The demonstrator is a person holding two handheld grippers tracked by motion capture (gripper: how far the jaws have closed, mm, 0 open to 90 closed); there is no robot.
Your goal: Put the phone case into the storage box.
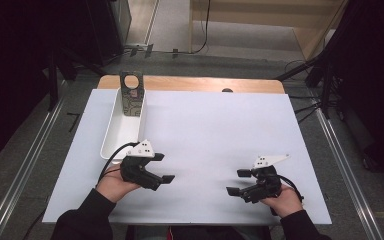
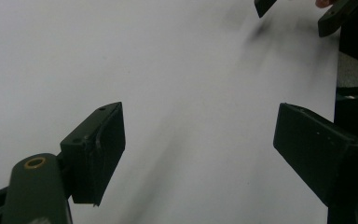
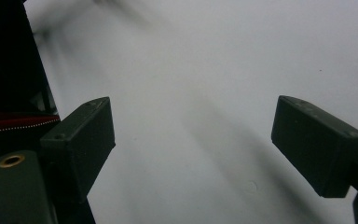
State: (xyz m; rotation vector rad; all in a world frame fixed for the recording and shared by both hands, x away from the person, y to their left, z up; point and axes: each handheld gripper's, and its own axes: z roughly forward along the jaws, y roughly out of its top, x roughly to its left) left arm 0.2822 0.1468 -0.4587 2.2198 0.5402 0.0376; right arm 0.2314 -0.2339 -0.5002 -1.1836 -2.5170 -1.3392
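Note:
Both grippers rest low over a white sheet (image 1: 205, 130) near the table's front edge, each held in a hand. My left gripper (image 1: 164, 167) points right and stands open with nothing between its jaws; in its own view (image 2: 200, 140) bare white sheet lies between them. My right gripper (image 1: 236, 182) points left, toward the other one, and is open and empty too (image 3: 193, 135). The right gripper's fingertips (image 2: 328, 21) show at the top right of the left gripper view.
A long white tray (image 1: 111, 135) lies at the sheet's left, and a dark circuit board (image 1: 131, 97) with a round hole leans in its far end. The wooden table edge (image 1: 190, 83) runs along the back. Metal rails (image 1: 347, 170) and dark stands flank the table.

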